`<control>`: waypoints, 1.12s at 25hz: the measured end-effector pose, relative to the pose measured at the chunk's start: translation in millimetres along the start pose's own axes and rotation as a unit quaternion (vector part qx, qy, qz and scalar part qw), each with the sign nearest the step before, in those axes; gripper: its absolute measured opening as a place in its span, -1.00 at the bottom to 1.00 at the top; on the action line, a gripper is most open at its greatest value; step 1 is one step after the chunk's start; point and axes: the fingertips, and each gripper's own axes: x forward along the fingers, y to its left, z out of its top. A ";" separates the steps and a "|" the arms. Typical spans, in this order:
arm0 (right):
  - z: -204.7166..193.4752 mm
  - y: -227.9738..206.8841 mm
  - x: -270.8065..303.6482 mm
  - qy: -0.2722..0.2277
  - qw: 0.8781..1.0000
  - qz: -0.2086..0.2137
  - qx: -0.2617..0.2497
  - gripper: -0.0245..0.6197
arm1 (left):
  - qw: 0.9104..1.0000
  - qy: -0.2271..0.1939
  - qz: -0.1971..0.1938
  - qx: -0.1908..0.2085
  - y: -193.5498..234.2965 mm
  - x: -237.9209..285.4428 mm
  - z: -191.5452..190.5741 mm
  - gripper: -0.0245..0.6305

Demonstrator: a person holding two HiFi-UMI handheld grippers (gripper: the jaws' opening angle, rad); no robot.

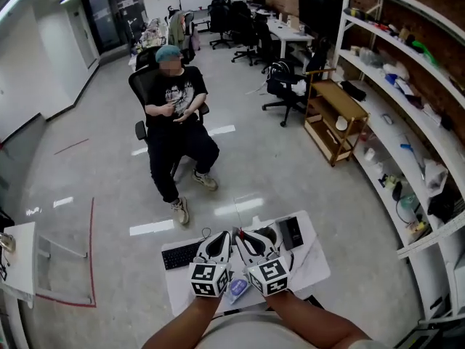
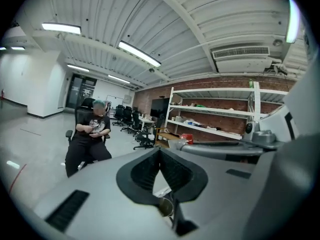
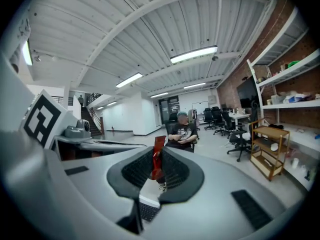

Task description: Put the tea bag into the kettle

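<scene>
right gripper was clamped on red tea bag sachet, sachet held upright above the table | left gripper was pressed together, nothing seen in it, held just beside, probably to tear or steady sachet | kettle not made out

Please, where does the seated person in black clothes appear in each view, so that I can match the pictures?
Head view: seated person upper left of centre.
Left gripper view: left side, mid height.
Right gripper view: near the centre.
Shared landmark: white shelves on the brick wall, right of the person in every view.
</scene>
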 end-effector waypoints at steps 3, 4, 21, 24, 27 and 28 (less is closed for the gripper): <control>-4.0 -10.8 -10.9 -0.003 1.000 -0.029 0.009 -0.77 | 1.000 0.006 -0.029 0.009 -14.2 8.1 -2.7 -0.90; -3.6 -15.8 -13.3 -0.003 0.999 -0.037 0.011 -0.77 | 0.999 0.009 -0.037 0.011 -18.3 12.1 -2.5 -0.90; -13.4 -136.0 -59.2 0.021 0.999 -0.032 -0.018 -0.76 | 1.000 0.020 -0.002 -0.020 -81.9 101.6 -29.0 -0.90; -24.3 -152.3 -59.6 0.035 0.999 -0.004 -0.035 -0.76 | 0.999 0.021 0.025 -0.024 -84.2 115.1 -40.4 -0.90; -32.4 -166.4 -58.6 0.047 0.998 0.018 -0.033 -0.76 | 0.998 0.027 0.048 -0.017 -84.2 120.8 -50.4 -0.90; -34.0 -170.3 -57.9 0.049 0.998 0.023 -0.032 -0.76 | 0.998 0.029 0.054 -0.018 -84.3 121.0 -52.1 -0.90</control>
